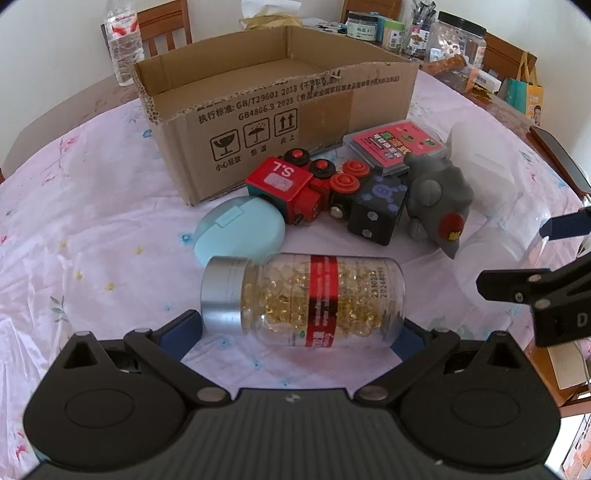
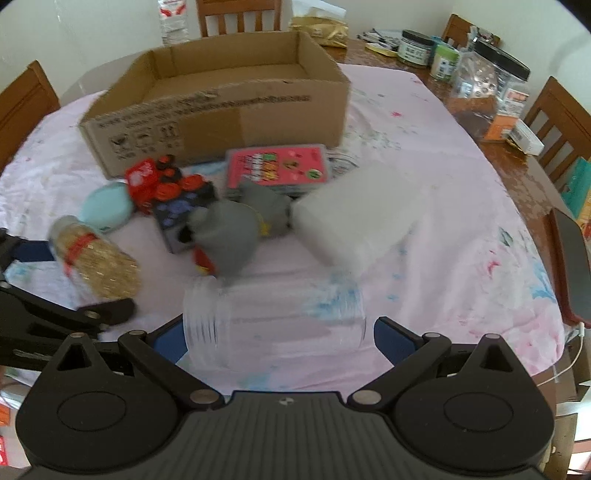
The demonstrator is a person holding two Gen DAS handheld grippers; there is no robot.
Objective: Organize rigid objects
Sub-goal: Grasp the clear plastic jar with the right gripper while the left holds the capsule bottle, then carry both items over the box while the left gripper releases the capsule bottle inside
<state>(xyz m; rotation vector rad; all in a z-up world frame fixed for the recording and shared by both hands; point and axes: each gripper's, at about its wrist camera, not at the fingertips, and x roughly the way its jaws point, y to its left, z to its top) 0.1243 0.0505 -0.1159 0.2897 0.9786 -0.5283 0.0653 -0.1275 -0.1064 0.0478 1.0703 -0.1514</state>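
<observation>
Glass-clear and round, the capsule bottle (image 1: 301,299) is lying sideways between the left gripper (image 1: 301,328) fingers (seemingly pinched end to end), at six o'clock from the cardboard box (image 1: 277,110); it risks rolling free. Right gripper (image 2: 275,332) is straddling the clear jar (image 2: 273,325), jaws wide.

you're in a home dining room. the round table (image 2: 461,229) wears a pink floral cloth (image 1: 92,229), and wooden slat-back chairs (image 2: 238,16) stand around it against a plain pale wall (image 1: 48,48). the far edge is crowded with household odds: food jars (image 2: 415,48), a big clear tub (image 2: 491,79) with a black lid, a water bottle (image 1: 123,40), small cartons (image 2: 524,136) and a shopping bag (image 1: 528,92). toys (image 1: 325,188) and a cardboard box (image 1: 277,107) lie on the cloth, and a phone (image 2: 570,266) sits at your right.
</observation>
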